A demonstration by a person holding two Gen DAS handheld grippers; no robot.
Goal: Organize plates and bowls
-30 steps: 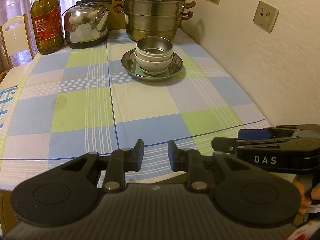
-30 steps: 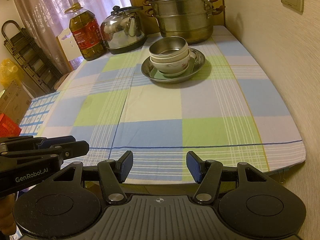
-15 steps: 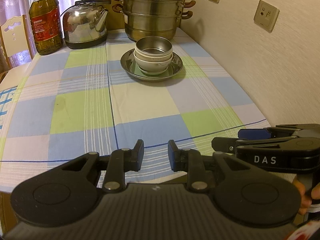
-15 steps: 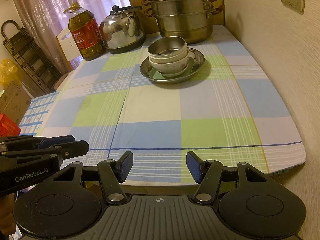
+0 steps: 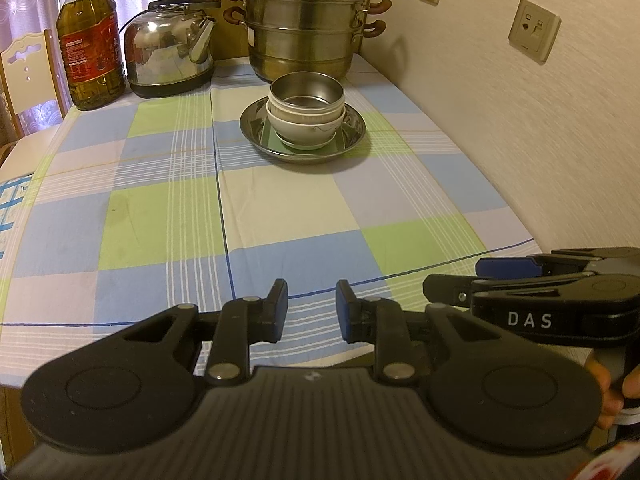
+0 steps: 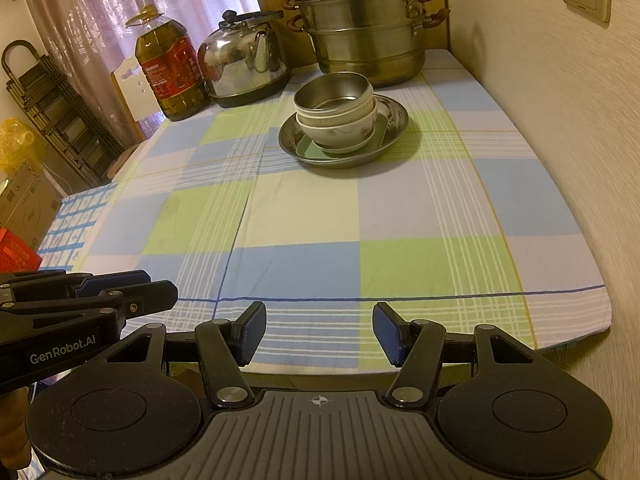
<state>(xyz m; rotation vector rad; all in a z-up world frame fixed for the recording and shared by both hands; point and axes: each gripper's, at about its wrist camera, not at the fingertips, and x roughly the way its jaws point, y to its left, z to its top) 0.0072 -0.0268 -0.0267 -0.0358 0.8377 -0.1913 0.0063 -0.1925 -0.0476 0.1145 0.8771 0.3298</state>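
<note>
The dishes are gathered in one nested pile at the far right of the tabletop (image 5: 168,216): a steel bowl (image 5: 307,93) sits inside a white ceramic bowl (image 5: 304,130), which sits on a small green dish (image 6: 310,148), all inside a wide steel plate (image 5: 352,136). Largest at the bottom and smallest on top makes the pile stable, and it judges as an organizing job that is done or nearly so.

Both tools sit at the near edge, well apart from the pile. The left tool (image 5: 311,312) has its jaws parted by a modest gap with nothing between them. The right tool (image 6: 319,334) is spread wider and is likewise empty. Each shows in the other's view, side by side over the near rim of the checked cloth.

Between the tools and the pile lies a long bare stretch of cloth, so a straight forward reach looks unobstructed. Room tightens at the far end: the tiered steamer pot (image 5: 306,24) stands just behind the plate, the kettle (image 5: 172,46) and the oil bottle (image 5: 90,46) to its left, and the wall (image 5: 520,120) runs along the right edge. Any lift from the pile would best come toward the near side.
</note>
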